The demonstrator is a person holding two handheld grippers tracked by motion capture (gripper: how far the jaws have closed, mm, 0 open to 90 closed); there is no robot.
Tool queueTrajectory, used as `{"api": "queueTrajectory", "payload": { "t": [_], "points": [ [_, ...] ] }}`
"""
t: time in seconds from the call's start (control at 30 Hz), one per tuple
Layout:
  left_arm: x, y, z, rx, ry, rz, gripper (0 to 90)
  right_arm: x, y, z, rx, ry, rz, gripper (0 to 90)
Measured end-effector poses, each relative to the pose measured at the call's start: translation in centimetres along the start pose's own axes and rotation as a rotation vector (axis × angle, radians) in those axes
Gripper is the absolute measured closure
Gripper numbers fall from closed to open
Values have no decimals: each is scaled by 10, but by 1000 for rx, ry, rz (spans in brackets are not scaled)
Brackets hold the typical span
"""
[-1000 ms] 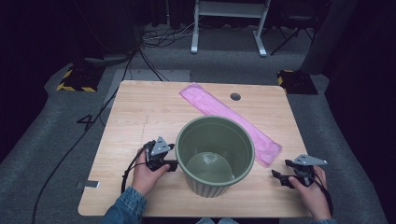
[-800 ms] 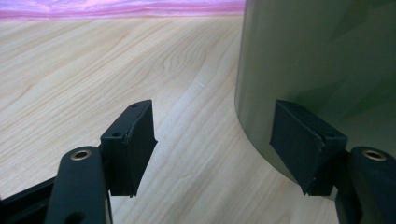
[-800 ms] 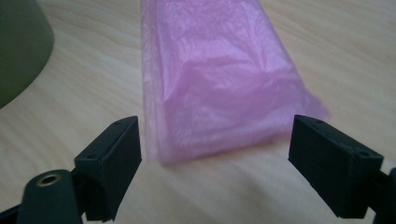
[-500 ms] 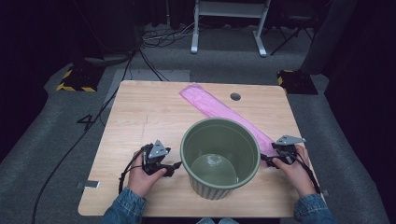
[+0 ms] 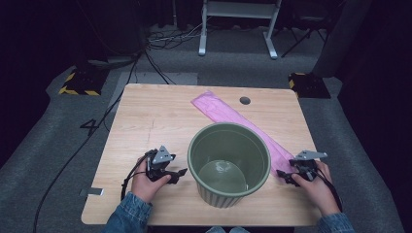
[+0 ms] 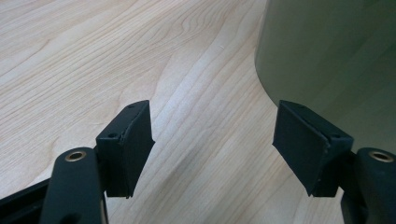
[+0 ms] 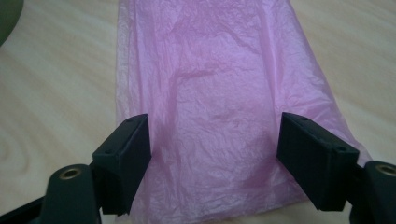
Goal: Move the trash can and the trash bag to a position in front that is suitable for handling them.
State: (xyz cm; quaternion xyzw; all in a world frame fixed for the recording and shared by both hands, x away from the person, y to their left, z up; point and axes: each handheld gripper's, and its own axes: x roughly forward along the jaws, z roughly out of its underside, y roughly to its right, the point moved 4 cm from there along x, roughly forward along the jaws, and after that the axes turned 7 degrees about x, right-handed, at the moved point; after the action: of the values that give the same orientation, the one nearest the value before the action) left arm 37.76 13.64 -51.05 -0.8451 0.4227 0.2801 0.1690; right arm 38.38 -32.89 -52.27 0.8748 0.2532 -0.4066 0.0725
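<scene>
One long, flat pink plastic bag (image 5: 243, 124), thin and crinkled, lies slantwise on the pale wooden table (image 5: 145, 116) behind the single round green ribbed bucket (image 5: 229, 164), its near end poking out at the bucket's right. There the right gripper (image 5: 284, 175) sits low, jaws wide, straddling that end without pinching it. Left of the bucket, the left gripper (image 5: 180, 172) rests level, jaws wide and empty, pointing at the bucket's wall.
</scene>
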Motion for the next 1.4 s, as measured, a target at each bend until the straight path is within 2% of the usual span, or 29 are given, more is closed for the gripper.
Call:
{"api": "queueTrajectory", "payload": {
  "t": [0.07, 0.13, 0.23, 0.27, 0.3, 0.33, 0.37, 0.4, 0.43, 0.47, 0.53, 0.57, 0.6, 0.63, 0.67, 0.7, 0.73, 0.77, 0.8, 0.83, 0.87, 0.9, 0.93, 1.03, 1.17, 1.23, 1.33, 1.37, 1.4],
  "points": [
    [2, 1, -1, 4, 4, 5, 286, -17, 0, 17, 9, -24, 10, 273],
    [3, 2, -2, -4, 13, 9, 286, -22, 0, 21, 9, -38, 12, 287],
    [1, 1, -1, -6, 12, 5, 286, -41, 0, 36, 10, -99, 21, 311],
    [1, 0, -1, -4, 8, 1, 285, -53, 0, 42, 20, -92, 29, 313],
    [0, 0, 0, -3, 3, 1, 285, -53, 0, 42, 20, -92, 29, 313],
    [-1, 0, 0, 0, 1, 0, 285, -63, -1, 43, 39, -56, 36, 307],
    [-1, 0, 0, -5, -2, -2, 285, -63, -1, 43, 39, -56, 36, 307],
    [-2, 0, 1, -6, -4, -5, 284, -67, -2, 41, 44, -40, 37, 301],
    [-2, 0, 1, -10, -4, -4, 284, -70, -6, 31, 49, -2, 32, 276],
    [-2, 0, 1, -11, -4, -7, 284, -70, -6, 31, 49, -2, 32, 276],
    [-2, 1, 1, -5, -9, -12, 282, -65, -12, 8, 34, 52, 21, 227],
    [-3, 2, 1, -3, -8, -13, 282, -65, -12, 8, 34, 52, 21, 227],
    [-4, 3, 3, 1, 1, -18, 282, -61, -14, -1, 27, 64, 19, 217],
    [-7, 5, 7, -2, -9, -26, 280, -50, -18, -19, 13, 82, 13, 194],
    [-7, 5, 7, -2, -9, -26, 278, -50, -18, -19, 13, 82, 13, 194],
    [-10, 4, 10, -4, -9, -34, 277, -37, -20, -36, -4, 84, -21, 178],
    [-12, 4, 12, -7, -18, -44, 277, -37, -20, -36, -4, 84, -21, 178],
    [-15, 3, 14, -4, -25, -56, 275, -29, -21, -44, -7, 80, -41, 180],
    [-18, 2, 16, -11, -9, -68, 271, -14, -22, -60, -3, 79, -64, 175],
    [-20, 2, 18, -23, -6, -68, 271, -14, -22, -60, -3, 79, -64, 175],
    [-22, 1, 20, -31, -8, -70, 271, -1, -20, -71, -19, 72, -52, 182],
    [-23, 1, 22, -32, -12, -73, 271, -1, -20, -71, -19, 72, -52, 182],
    [-26, 1, 27, -36, -19, -79, 271, 16, -14, -80, -37, 47, -29, 197],
    [-28, 2, 30, -37, -27, -87, 269, 36, -3, -83, -15, 3, -12, 229],
    [-31, 1, 35, -41, -33, -94, 269, 49, 6, -78, -14, -38, 13, 266],
    [-32, 1, 36, -52, -34, -96, 268, 51, 7, -76, -10, -46, 14, 287],
    [-31, 1, 35, -47, -31, -95, 269, 50, 9, -70, -28, -89, 10, 457],
    [-30, 2, 35, -51, -31, -92, 269, 45, 6, -67, -38, -89, -12, 700],
    [-29, 1, 34, -44, -31, -91, 269, 42, 5, -65, -51, -106, -13, 741]
  ]
}}
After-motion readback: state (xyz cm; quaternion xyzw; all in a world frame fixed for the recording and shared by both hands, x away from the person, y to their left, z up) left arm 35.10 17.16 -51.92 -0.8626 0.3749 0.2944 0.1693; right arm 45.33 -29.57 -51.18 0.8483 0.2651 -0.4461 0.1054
